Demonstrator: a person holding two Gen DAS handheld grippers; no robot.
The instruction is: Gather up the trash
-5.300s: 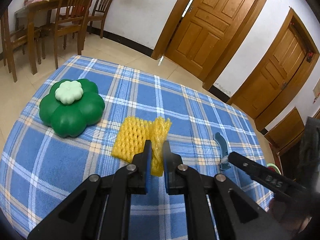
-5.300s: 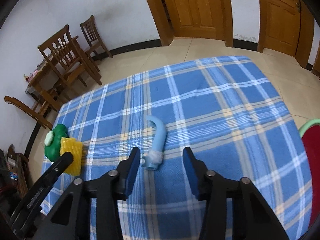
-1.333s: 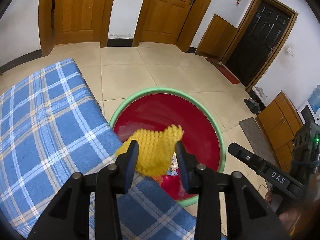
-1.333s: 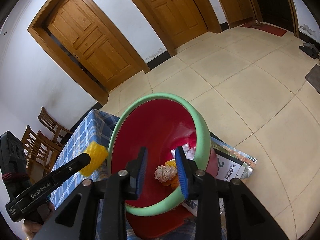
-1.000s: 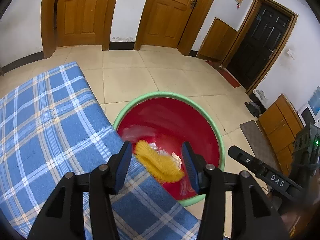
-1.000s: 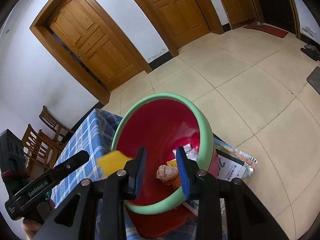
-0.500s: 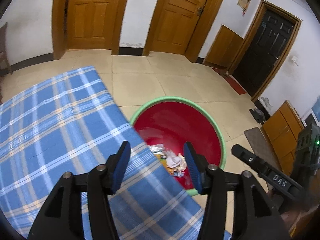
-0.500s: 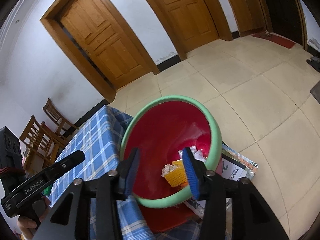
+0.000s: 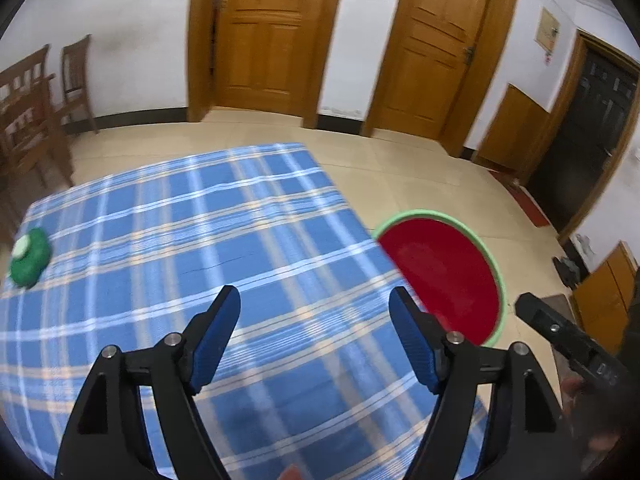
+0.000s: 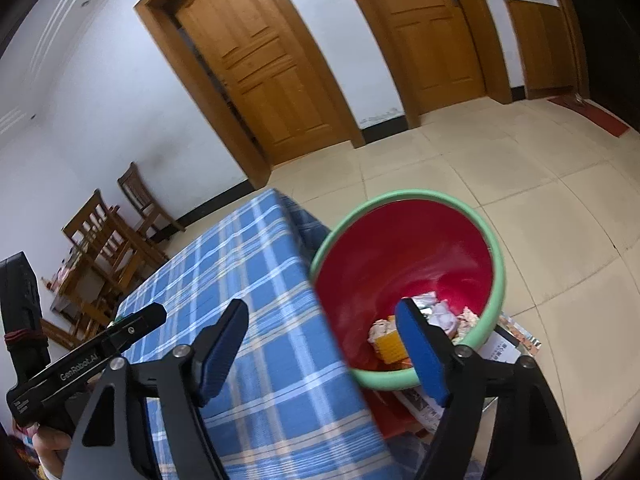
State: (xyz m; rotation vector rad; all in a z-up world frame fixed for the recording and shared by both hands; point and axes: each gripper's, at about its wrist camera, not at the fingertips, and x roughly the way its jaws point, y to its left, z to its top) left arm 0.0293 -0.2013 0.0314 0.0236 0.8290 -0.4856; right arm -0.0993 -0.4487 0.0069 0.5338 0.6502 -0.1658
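A red basin with a green rim (image 9: pixel 440 264) stands on the floor beside the table's right edge. In the right wrist view the basin (image 10: pixel 400 248) holds a yellow foam net (image 10: pixel 390 346) and crumpled paper scraps (image 10: pixel 442 316). My left gripper (image 9: pixel 315 300) hangs over the blue plaid tablecloth (image 9: pixel 180 240), its jaws opening wide with nothing between them. My right gripper (image 10: pixel 322 312) hovers over the table edge and the basin, its jaws also opening and empty. Each gripper shows in the other's view: the right gripper's finger (image 9: pixel 560 332), and the left gripper's finger (image 10: pixel 132 328).
A green flower-shaped object with a white top (image 9: pixel 28 254) sits at the table's far left. Printed papers (image 10: pixel 508 348) lie under the basin. Wooden chairs (image 9: pixel 32 120) stand by the left wall; wooden doors (image 9: pixel 268 32) line the back wall beyond the tiled floor.
The yellow net dropped from my left gripper into the basin. Both grippers pulled back from the basin toward the table, and their jaws spread wider.
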